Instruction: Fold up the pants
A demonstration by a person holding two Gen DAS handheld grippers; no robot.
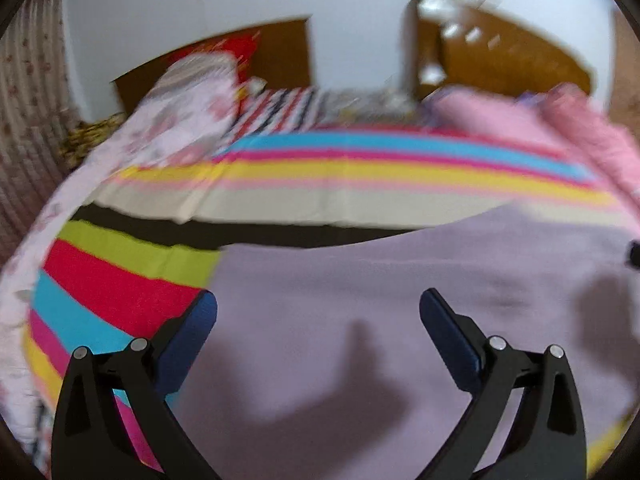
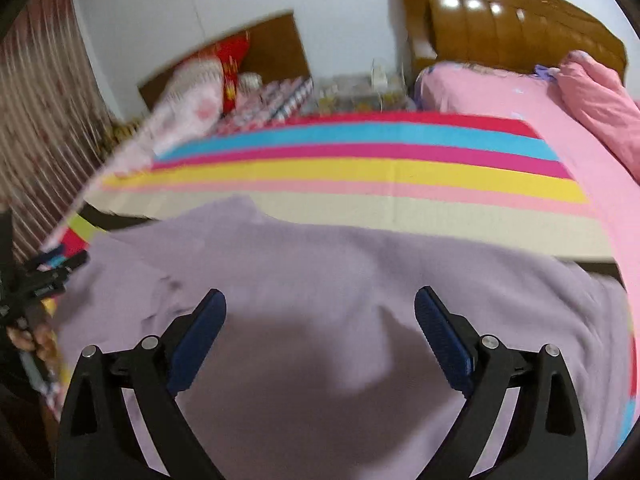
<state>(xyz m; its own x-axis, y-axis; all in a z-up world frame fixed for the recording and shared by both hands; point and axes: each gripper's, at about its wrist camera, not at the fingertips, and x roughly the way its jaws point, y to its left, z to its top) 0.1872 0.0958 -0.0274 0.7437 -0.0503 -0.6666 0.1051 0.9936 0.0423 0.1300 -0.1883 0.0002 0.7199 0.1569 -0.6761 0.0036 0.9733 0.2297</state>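
Light purple pants (image 1: 360, 280) lie spread flat on a striped bedcover (image 1: 320, 168); they also fill the lower half of the right wrist view (image 2: 340, 272). My left gripper (image 1: 318, 304) is open and empty, hovering over the pants near their left edge. My right gripper (image 2: 320, 304) is open and empty, hovering over the middle of the pants. The left gripper also shows at the far left of the right wrist view (image 2: 44, 268), held by a hand. Both views are blurred.
The striped cover (image 2: 360, 172) lies on a bed with pink sheets (image 2: 500, 96) and a wooden headboard (image 2: 520, 16). A floral quilt (image 2: 184, 96) and a red pillow (image 2: 232, 64) lie at the far left. A curtain (image 2: 36, 120) hangs on the left.
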